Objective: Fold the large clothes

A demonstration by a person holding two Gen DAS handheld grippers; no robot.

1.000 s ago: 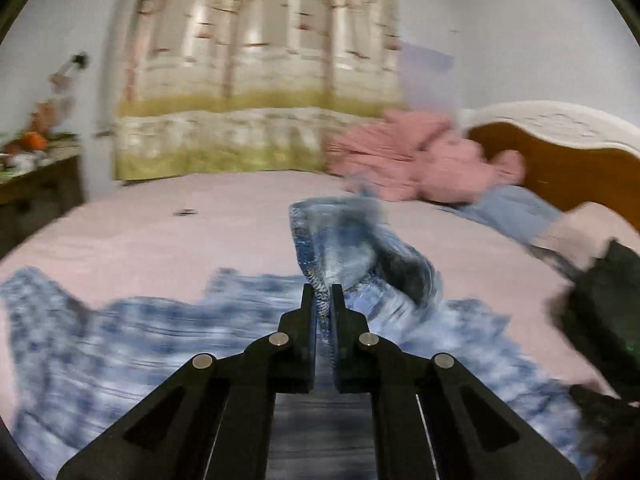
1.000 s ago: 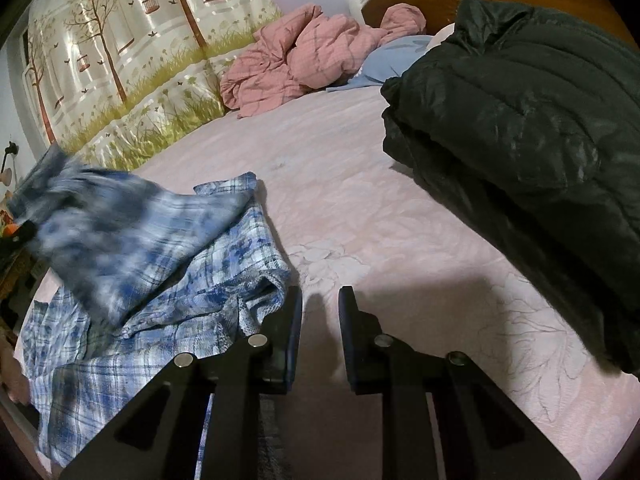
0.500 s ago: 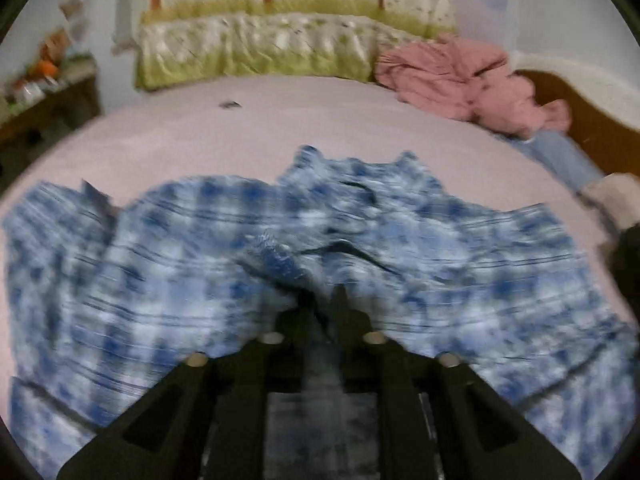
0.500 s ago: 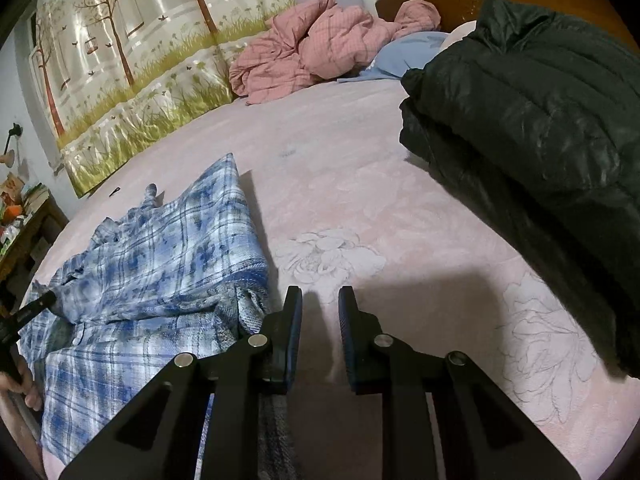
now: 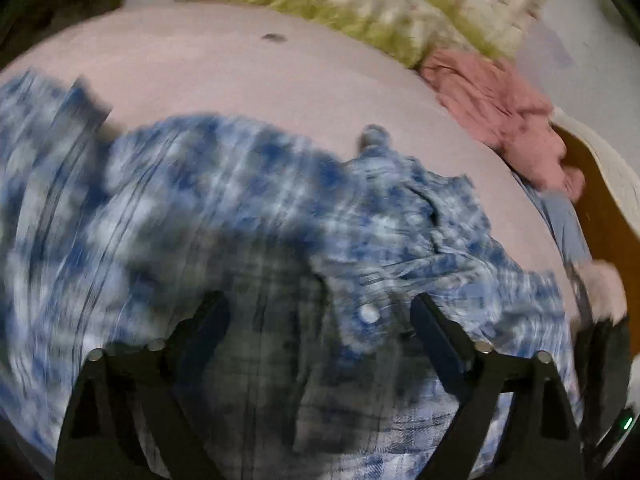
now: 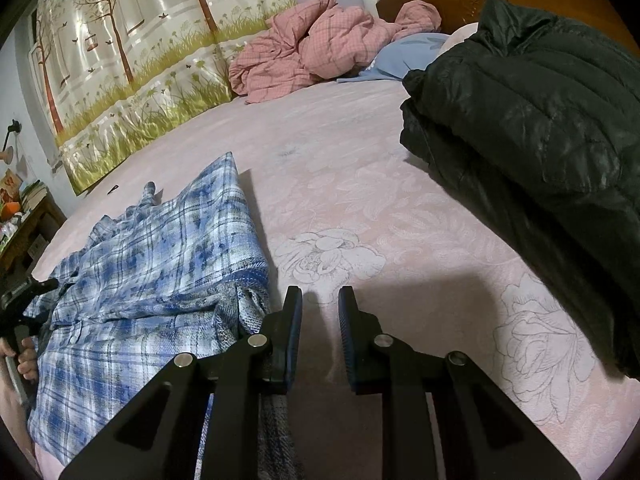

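left claw [image 5: 320, 320]: jaws wide, just opened, above the blurred plaid shirt [image 5: 248, 208], nothing gripped. right claw [image 6: 320, 320]: jaws narrow, empty, over the bed [image 6: 360, 168]. shirt [image 6: 160, 256] lies at lower left of the right view; black jacket [image 6: 540, 120] at upper right.

The left gripper [image 5: 320, 316] points steeply down, jaws just opened wide (nothing pinched); the right gripper [image 6: 320, 308] hovers with a narrow, empty gap.
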